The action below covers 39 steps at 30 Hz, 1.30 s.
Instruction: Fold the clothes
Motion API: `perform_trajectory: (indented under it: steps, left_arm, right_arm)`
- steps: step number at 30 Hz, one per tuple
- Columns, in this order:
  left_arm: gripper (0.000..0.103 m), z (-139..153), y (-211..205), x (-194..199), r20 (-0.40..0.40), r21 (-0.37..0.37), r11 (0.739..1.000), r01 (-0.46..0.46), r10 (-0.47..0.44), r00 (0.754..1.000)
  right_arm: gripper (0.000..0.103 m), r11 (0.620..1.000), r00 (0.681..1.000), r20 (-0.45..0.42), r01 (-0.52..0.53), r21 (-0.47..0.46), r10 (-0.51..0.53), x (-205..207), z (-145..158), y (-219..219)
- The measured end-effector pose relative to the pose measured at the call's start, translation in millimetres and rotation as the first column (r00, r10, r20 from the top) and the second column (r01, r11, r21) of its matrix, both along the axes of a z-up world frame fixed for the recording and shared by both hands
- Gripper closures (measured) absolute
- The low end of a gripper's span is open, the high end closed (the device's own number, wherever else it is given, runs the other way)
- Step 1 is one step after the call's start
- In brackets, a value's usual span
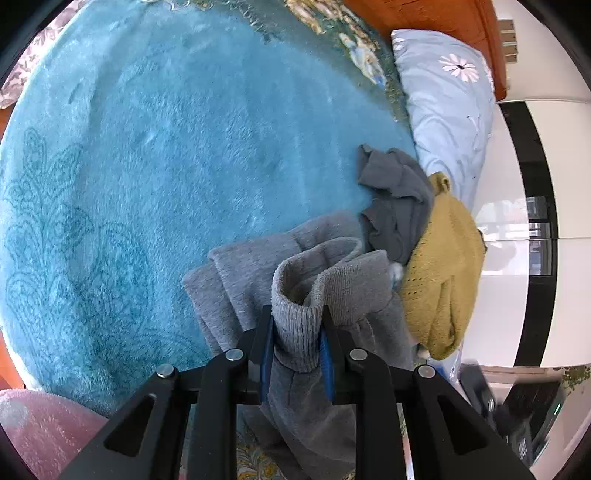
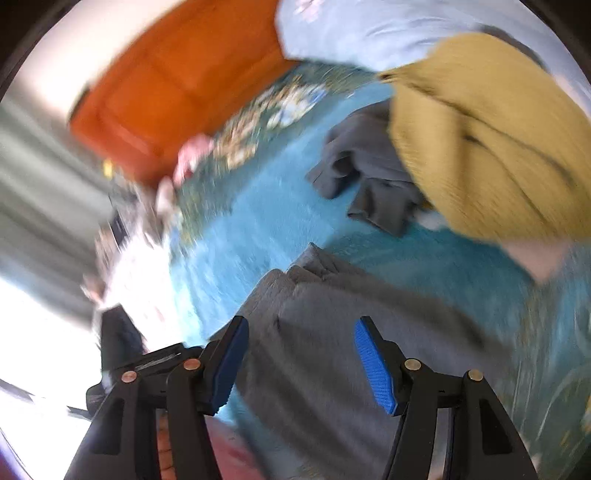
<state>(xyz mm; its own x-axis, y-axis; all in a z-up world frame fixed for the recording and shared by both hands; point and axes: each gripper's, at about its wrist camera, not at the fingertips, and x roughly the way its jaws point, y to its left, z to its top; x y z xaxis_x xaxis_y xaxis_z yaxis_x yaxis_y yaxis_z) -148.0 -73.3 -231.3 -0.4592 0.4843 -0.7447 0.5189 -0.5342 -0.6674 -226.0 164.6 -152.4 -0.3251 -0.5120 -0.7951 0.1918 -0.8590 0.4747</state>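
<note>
A light grey fleece garment [image 1: 258, 266] lies bunched on the teal plush blanket [image 1: 166, 147]. My left gripper [image 1: 297, 325] is shut on its ribbed cuff [image 1: 295, 332], held just above the blanket. In the blurred right wrist view the same grey garment [image 2: 351, 325] lies under my right gripper [image 2: 301, 350], which is open and empty above it. A dark grey garment [image 1: 395, 199] and a mustard knit sweater [image 1: 443, 269] are piled to the right; they also show in the right wrist view as the dark grey garment [image 2: 365, 173] and the sweater [image 2: 487, 140].
A light blue flowered pillow [image 1: 443, 107] lies at the back right against an orange wooden headboard [image 1: 424, 18]. A pink fabric [image 1: 40, 432] sits at the lower left. White cabinets [image 1: 517, 314] stand beyond the bed's right edge.
</note>
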Motion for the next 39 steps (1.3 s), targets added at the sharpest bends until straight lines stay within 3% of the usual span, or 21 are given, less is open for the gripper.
perform_trajectory:
  steps: [3, 8, 10, 11, 12, 14, 15, 18, 20, 22, 26, 30, 34, 39]
  left_arm:
    - [0.081, -6.4, -0.2, -6.7, 0.025, 0.018, 1.000, -0.009, 0.009, 1.000]
    - [0.068, -14.4, -1.6, -9.5, 0.053, 0.032, 0.999, -0.004, 0.002, 0.999]
    - [0.060, -18.3, -1.7, -11.5, 0.063, 0.053, 0.999, -0.006, 0.003, 0.998]
    - [0.060, -19.1, -2.3, -11.7, 0.062, 0.062, 0.998, -0.008, 0.004, 0.998]
    - [0.061, -19.0, -2.4, -11.8, 0.058, 0.066, 0.998, -0.007, 0.004, 0.998]
    - [0.066, -15.0, -1.6, -11.8, 0.019, 0.074, 0.997, 0.003, -0.004, 1.000]
    - [0.083, -12.2, -0.5, -12.1, -0.008, 0.075, 0.997, 0.009, -0.009, 1.000]
    - [0.085, 7.9, 2.3, -11.0, -0.168, 0.090, 0.994, 0.055, -0.039, 0.985]
    - [0.084, 17.5, 2.2, -11.4, -0.226, 0.072, 0.995, 0.062, -0.044, 0.973]
    - [0.084, 9.5, -1.0, -14.3, -0.184, 0.079, 0.996, 0.036, -0.021, 0.983]
    - [0.081, -16.3, -7.9, -22.9, -0.002, 0.055, 0.998, -0.042, 0.042, 0.999]
    - [0.079, -24.5, -6.5, -34.4, 0.053, -0.020, 0.999, -0.037, 0.038, 0.998]
    - [0.077, -32.3, -8.5, -37.6, 0.083, -0.008, 0.999, -0.048, 0.049, 0.995]
    - [0.077, -31.8, -8.4, -37.7, 0.082, -0.002, 0.999, -0.050, 0.050, 0.995]
  right_arm:
    - [0.039, 0.996, 0.998, 0.014, -0.061, 0.064, 0.060, -27.0, -17.2, -22.2]
    - [0.041, 0.987, 0.979, 0.133, -0.160, 0.033, 0.155, -44.9, -53.8, -42.5]
    - [0.055, 0.974, 0.970, 0.132, -0.216, 0.067, 0.206, -40.1, -56.6, -50.2]
    - [0.070, 0.963, 0.965, 0.119, -0.245, 0.110, 0.232, -36.6, -56.9, -54.2]
    - [0.077, 0.950, 0.960, 0.107, -0.274, 0.154, 0.259, -33.1, -57.2, -58.3]
    - [0.087, 0.943, 0.955, 0.093, -0.294, 0.155, 0.282, -28.5, -54.8, -57.4]
    - [0.088, 0.946, 0.957, 0.078, -0.289, 0.149, 0.280, -27.7, -50.7, -55.3]
    - [0.089, 0.965, 0.970, -0.004, -0.242, 0.104, 0.244, -27.3, -27.9, -44.3]
    - [0.089, 0.976, 0.975, -0.059, -0.212, 0.037, 0.214, -28.4, -12.6, -36.1]
    - [0.089, 0.975, 0.972, -0.070, -0.220, 0.034, 0.222, -30.2, -11.8, -41.1]
    - [0.089, 0.962, 0.973, 0.033, -0.232, 0.144, 0.230, -36.0, -54.8, -60.6]
    - [0.088, 0.974, 0.977, 0.169, -0.158, 0.162, 0.130, -52.0, -91.6, -61.1]
    - [0.083, 0.972, 0.974, 0.166, -0.179, 0.154, 0.153, -55.1, -72.2, -61.8]
    - [0.082, 0.991, 0.997, 0.018, -0.080, 0.109, 0.078, -21.8, -15.6, -13.2]
